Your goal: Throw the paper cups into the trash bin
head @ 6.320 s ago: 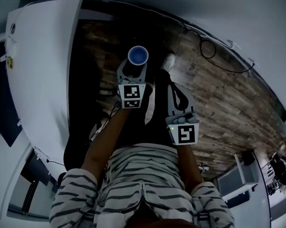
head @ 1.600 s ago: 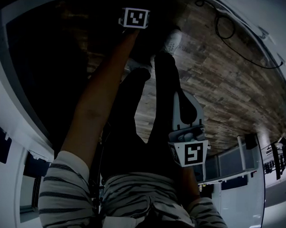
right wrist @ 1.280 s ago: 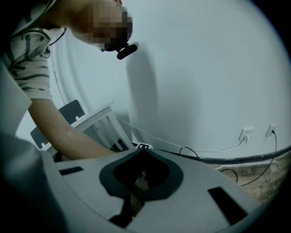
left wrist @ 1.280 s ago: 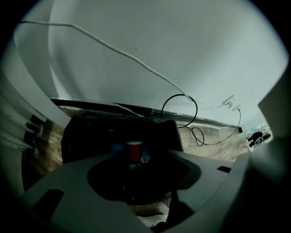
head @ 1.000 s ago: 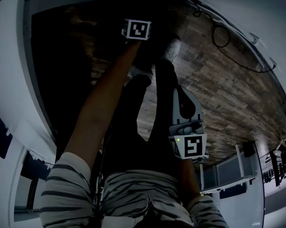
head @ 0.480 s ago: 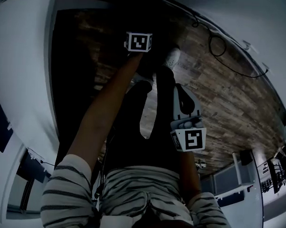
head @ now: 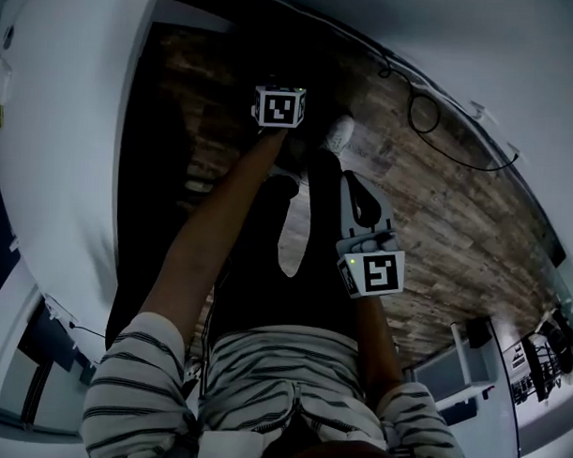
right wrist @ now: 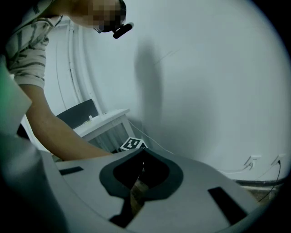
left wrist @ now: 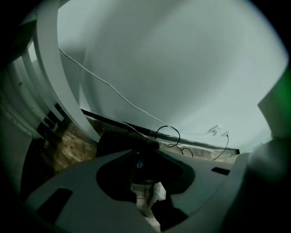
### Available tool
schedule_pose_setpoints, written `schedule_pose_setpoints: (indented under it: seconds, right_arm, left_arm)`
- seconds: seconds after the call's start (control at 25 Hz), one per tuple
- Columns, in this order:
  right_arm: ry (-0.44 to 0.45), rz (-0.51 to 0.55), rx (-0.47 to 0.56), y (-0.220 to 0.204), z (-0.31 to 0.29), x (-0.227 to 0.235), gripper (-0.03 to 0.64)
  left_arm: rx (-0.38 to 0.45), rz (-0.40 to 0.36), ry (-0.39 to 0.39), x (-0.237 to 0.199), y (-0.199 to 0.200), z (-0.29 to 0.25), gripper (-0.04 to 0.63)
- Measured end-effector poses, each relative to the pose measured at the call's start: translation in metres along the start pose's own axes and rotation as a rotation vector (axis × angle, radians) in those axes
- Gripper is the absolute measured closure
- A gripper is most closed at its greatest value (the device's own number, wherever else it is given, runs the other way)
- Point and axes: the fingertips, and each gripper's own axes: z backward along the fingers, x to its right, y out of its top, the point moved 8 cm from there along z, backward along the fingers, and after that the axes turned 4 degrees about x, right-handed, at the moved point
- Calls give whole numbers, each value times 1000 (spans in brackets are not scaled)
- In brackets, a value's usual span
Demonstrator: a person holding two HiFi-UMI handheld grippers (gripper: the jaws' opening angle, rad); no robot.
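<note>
Dim view, looking steeply down your own body: a striped shirt (head: 263, 363), dark trousers and a wood-plank floor (head: 437, 219). Every place below is given from your left gripper (head: 277, 108).

Your left forearm (head: 221, 221) stretches away from you to that gripper, whose marker cube faces the camera. A white shoe (head: 339, 131) lies just to its right. Your right gripper (head: 354, 183) hangs nearer to you and to its right, over the trousers. A black cable (head: 427, 111) loops on the floor well to its right, by the pale wall (head: 517, 72).

In the left gripper view, its jaws stand partly apart and have just been closing, with nothing between them. Just beyond their tips sits the trash bin (left wrist: 117, 140). It is a low, black, rounded shape on the floor at the foot of the wall, and its inside is lost in darkness. Below the tips, through the gap, you see a strip of floor and a crumpled white shape (left wrist: 158, 193) that cannot be identified. A tiny blue speck (left wrist: 139, 163) shows in the dark there (perhaps the inside of a paper cup, but it is too small to tell).

In the right gripper view, the right jaws meet tip to tip and hold nothing. The left gripper's marker cube shows just past them, with your forearm reaching across to it.
</note>
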Motion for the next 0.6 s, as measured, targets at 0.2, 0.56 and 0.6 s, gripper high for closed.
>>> schedule_pose_setpoints:
  seconds: [0.2, 0.56, 0.6]
  right_arm:
    - [14, 43, -34, 8, 1, -3, 607]
    - [29, 62, -28, 36, 1, -10, 607]
    - [35, 72, -26, 40, 1, -13, 607]
  left_arm:
    - [57, 25, -7, -1, 9, 27, 483]
    - [153, 48, -12, 7, 34, 93, 523]
    - [163, 58, -12, 7, 36, 101, 528]
